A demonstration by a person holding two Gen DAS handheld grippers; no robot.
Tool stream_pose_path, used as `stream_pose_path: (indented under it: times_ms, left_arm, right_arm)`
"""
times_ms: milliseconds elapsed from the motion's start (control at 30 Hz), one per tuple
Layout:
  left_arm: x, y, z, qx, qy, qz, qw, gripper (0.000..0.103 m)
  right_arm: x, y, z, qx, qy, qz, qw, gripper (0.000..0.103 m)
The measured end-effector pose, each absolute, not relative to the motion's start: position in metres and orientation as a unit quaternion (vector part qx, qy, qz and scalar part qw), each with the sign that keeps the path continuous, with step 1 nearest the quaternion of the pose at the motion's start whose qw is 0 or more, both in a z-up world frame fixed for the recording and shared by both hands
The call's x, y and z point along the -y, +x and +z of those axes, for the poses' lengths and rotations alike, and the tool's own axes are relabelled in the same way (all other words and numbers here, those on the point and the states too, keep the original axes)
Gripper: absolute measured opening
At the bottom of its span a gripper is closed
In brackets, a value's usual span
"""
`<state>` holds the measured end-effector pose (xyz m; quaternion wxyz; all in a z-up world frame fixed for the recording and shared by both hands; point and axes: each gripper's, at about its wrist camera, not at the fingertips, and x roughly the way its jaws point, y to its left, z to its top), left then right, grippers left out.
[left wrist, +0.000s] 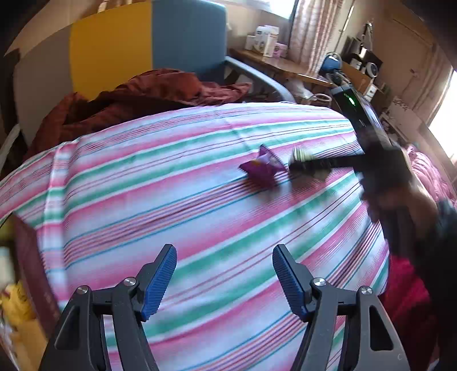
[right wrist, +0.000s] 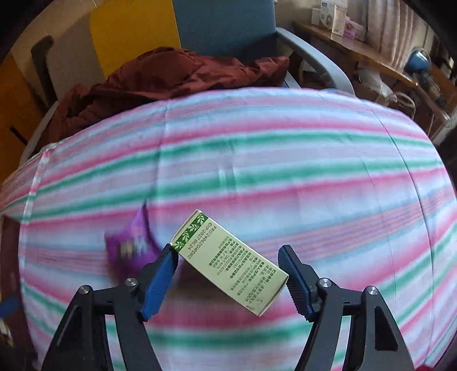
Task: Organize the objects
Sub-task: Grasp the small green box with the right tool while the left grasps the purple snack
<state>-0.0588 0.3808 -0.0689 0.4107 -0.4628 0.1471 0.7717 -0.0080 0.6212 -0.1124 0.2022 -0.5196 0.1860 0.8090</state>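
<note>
Left wrist view: the left gripper [left wrist: 224, 278] hangs over a striped bedspread [left wrist: 171, 185], its blue-padded fingers [left wrist: 160, 281] spread wide with nothing between them. At centre right of the frame a purple snack packet [left wrist: 264, 168] lies on the cloth. Just beside it, the right gripper [left wrist: 304, 164] reaches in from the right edge, blurred, with a pale box [left wrist: 302, 155] showing at its tip; whether the box touches the packet cannot be told. A dark red blanket [left wrist: 137, 100] is heaped along the upper left edge of the bedspread, in front of a blue chair [left wrist: 188, 37] at upper centre. A wooden shelf [left wrist: 274, 64] with small white cartons fills the upper right. A maroon box edge [left wrist: 31, 274] shows at lower left.

Right wrist view: the right gripper [right wrist: 228, 274] fills the lower frame, its fingers [right wrist: 161, 278] set apart around the cream and green box [right wrist: 228, 261], which sits tilted between them, one corner touching the left pad and the other end near the right pad; whether it is gripped or loose cannot be told. The purple packet [right wrist: 131, 242] lies at lower left, just behind the left finger and partly hidden by it. The red blanket [right wrist: 171, 77] and blue chair [right wrist: 225, 25] stand at the top.
</note>
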Motion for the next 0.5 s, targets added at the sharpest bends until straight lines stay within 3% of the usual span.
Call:
stream_pose_path:
  times_ms: [100, 133, 167, 300, 400, 500]
  left_arm:
    - [-0.401, -0.059, -0.068, -0.164, -0.446, 0.767, 0.432, 0.070]
    - [-0.408, -0.059, -0.067, -0.170, -0.439, 0.765, 0.440, 0.070]
    - [-0.415, -0.060, -0.068, -0.179, -0.434, 0.763, 0.445, 0.070]
    - [-0.447, -0.065, -0.076, -0.218, -0.418, 0.751, 0.463, 0.070]
    - [-0.465, -0.072, -0.083, -0.240, -0.413, 0.741, 0.472, 0.070]
    - [-0.482, -0.081, -0.087, -0.252, -0.407, 0.734, 0.482, 0.070]
  right_arm:
    - [-0.621, 0.017, -0.119, -0.205, -0.527, 0.796, 0.214, 0.073]
    - [-0.621, 0.025, -0.121, -0.210, -0.528, 0.794, 0.217, 0.061]
    - [-0.621, 0.030, -0.122, -0.206, -0.527, 0.794, 0.223, 0.057]
    - [-0.623, 0.039, -0.120, -0.206, -0.524, 0.794, 0.230, 0.048]
    - [-0.623, 0.039, -0.121, -0.202, -0.521, 0.798, 0.227, 0.051]
    - [-0.628, 0.042, -0.119, -0.223, -0.510, 0.805, 0.207, 0.060]
